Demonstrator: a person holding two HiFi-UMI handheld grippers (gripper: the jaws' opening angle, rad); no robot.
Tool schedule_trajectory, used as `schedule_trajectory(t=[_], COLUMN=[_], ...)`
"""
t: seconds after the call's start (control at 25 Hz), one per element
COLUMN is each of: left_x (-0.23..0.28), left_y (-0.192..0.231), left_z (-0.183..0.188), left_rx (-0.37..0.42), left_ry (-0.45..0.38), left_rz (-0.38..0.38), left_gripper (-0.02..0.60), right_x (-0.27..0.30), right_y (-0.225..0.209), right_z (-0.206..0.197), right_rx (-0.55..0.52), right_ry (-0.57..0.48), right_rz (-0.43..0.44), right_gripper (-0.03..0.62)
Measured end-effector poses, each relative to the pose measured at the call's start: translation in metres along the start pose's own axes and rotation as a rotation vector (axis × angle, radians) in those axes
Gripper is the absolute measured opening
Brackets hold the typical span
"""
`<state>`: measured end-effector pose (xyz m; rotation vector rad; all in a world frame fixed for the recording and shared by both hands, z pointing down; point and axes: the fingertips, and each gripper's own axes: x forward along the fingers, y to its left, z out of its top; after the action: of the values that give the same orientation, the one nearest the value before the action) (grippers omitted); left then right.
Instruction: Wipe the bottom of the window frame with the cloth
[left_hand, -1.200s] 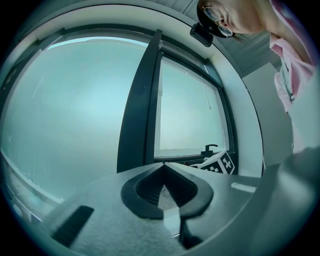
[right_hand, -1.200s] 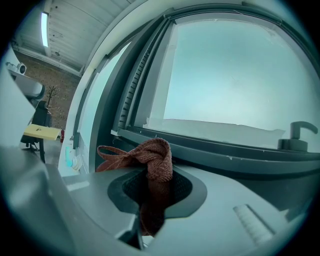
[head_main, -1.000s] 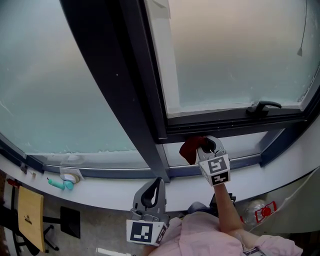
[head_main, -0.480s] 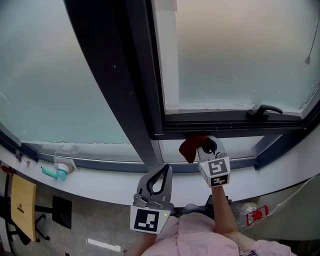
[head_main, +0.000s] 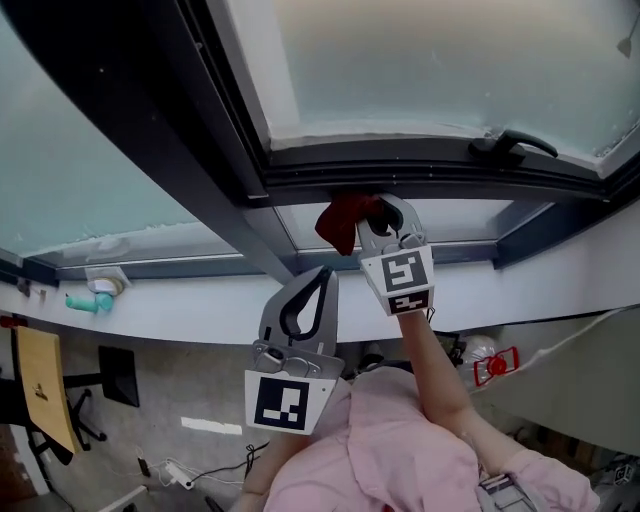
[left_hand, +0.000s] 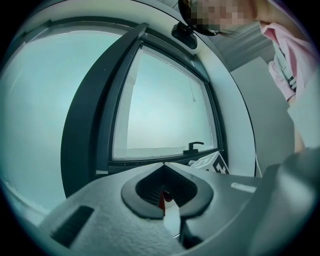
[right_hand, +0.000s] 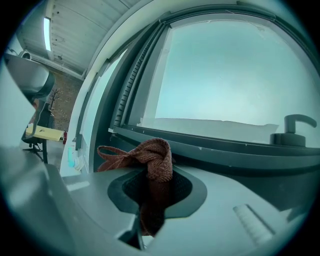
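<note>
Looking down from the head view, you have the right gripper (head_main: 372, 212) up at the window frame (head_main: 420, 165), and its cube faces the camera with a black-and-white square marker. A rust-red cloth (head_main: 340, 220) bulges out to the left of its jaws, bunched just under the dark, smooth bottom rail. Whether it touches the rail cannot be told from here. Above the rail is frosted glass (head_main: 450, 60), with a black lever handle (head_main: 512, 145) off to the right. Your left gripper (head_main: 322, 280) hangs lower, over the white sill (head_main: 200, 312). It carries a larger square marker on its cube and sits well apart from the cloth. A small teal object (head_main: 88, 300) lies far left on the sill.

Over to the left gripper view: the grey, matte jaws are pressed together tip to tip with nothing held between them. The teardrop opening behind the tips shows only a sliver of red from the cloth beyond. The other gripper's marker cube peeks in at the right, below the handle.

Now the right gripper view: the jaws are clamped on the cloth. It is a coarse, ribbed knit, its lower part pinched in the dark ridged pads and its top flopping out in a rounded knot. One loop trails left, and the dark rail runs straight behind it, very near.
</note>
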<state>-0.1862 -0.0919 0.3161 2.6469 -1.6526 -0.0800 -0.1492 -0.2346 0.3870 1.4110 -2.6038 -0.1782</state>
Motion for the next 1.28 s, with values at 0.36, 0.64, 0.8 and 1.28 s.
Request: schedule_trajectory(t=[0.36, 0.64, 0.8, 1.28], left_x=[-0.004, -0.001, 0.004, -0.001], left_y=[-0.030, -0.055, -0.075, -0.092], left_z=[-0.014, -0.027, -0.035, -0.044], left_rx=[0.047, 0.010, -0.027, -0.034], left_ry=[0.046, 0.073, 0.092, 0.119], left_rz=[-0.028, -0.056, -0.082, -0.008], left_gripper=[-0.005, -0.005, -0.005, -0.002], right_x=[-0.007, -0.010, -0.013, -0.029], right_y=[-0.003, -0.004, -0.009, -0.036], right_z=[-0.007, -0.013, -0.017, -0.029], right_rx=[0.015, 0.011, 0.037, 0.073], right_ry=[-0.018, -0.020, -0.012, 0.007], right_rz=[0.022, 0.056, 0.081, 0.114], right_gripper=[0.063, 0.063, 0.063, 0.063])
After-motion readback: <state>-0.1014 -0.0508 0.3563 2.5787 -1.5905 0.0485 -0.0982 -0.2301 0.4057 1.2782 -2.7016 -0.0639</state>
